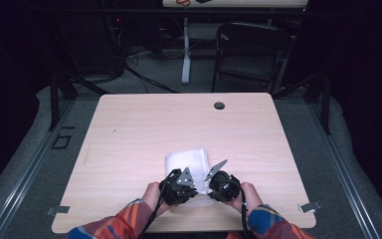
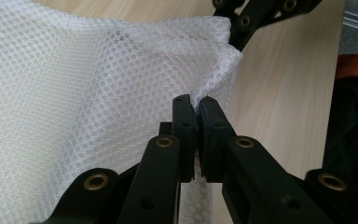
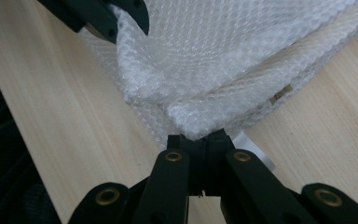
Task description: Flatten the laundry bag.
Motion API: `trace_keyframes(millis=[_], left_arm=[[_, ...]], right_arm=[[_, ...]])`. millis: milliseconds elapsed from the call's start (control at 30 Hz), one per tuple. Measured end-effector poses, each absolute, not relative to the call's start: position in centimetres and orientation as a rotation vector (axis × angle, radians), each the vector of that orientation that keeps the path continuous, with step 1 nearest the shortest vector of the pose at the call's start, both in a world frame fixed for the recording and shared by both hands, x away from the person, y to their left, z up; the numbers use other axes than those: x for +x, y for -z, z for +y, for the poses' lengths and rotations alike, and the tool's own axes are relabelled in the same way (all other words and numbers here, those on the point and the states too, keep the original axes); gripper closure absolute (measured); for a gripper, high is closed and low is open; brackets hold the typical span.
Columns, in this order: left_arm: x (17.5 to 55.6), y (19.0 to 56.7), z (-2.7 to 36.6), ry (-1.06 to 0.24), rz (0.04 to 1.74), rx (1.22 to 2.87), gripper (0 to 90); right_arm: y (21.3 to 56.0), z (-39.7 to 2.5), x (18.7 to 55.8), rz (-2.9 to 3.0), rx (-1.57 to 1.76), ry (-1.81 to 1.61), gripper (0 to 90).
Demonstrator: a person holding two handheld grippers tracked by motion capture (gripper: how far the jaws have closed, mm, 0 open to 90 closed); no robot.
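At the near edge of the table [image 1: 129,129], a folded white mesh bag [image 1: 188,160] lies just ahead of the person's hands. The left tongs [image 2: 196,105] are clenched on a raised corner of it, and the right tongs [image 3: 199,138] pinch its nearby edge, the two close together.

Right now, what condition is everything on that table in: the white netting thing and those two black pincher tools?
White mesh bag: folded on the table, its near edge pinched at two spots and lifted slightly.
Left gripper: shut on the bag's edge, mesh caught between its jaws.
Right gripper: shut on a corner of the bag's edge.
Table: flat, bare wood around the bag.
Folding chair: standing unfolded beyond the table.
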State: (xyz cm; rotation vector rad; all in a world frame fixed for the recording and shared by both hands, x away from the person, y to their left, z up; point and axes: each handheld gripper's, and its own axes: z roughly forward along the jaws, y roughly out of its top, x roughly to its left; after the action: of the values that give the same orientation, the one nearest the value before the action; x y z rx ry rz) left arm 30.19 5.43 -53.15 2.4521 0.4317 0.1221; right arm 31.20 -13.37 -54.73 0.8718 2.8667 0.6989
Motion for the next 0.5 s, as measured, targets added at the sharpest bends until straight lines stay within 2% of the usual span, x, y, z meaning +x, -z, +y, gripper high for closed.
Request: trace_keyframes(millis=[500], left_arm=[[30.39,52.17,6.41,-0.188,0.488,2.422,86.5]], right_arm=[[55.07,-13.08,31.57,2.886,0.855,-0.617,90.0]])
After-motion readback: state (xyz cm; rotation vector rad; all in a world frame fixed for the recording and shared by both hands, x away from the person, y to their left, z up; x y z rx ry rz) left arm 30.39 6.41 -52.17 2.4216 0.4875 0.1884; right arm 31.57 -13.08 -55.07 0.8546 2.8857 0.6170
